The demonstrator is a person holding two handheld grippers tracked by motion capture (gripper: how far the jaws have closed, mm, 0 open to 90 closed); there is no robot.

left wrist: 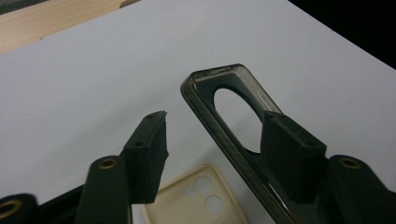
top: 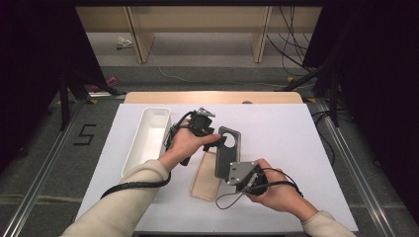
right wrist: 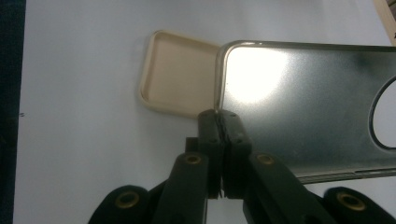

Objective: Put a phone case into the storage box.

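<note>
A dark translucent phone case (top: 228, 148) with a large round camera hole is held up off the white table sheet (top: 281, 143). My right gripper (top: 226, 173) is shut on the rim near its bottom corner; in the right gripper view the jaws (right wrist: 219, 114) pinch the case (right wrist: 303, 102) edge. My left gripper (top: 217, 138) is at the case's top end. In the left gripper view its jaws (left wrist: 217, 119) stand apart with the case (left wrist: 208, 109) edge between them, and the left pad is clear of it. A beige phone case (top: 206, 181) (left wrist: 196, 205) (right wrist: 177, 79) lies flat below.
A long white tray (top: 136, 143) stands at the left of the sheet, beside my left hand. The table's wooden far edge (top: 212, 97) runs behind the sheet. Cables trail from both grippers near the front.
</note>
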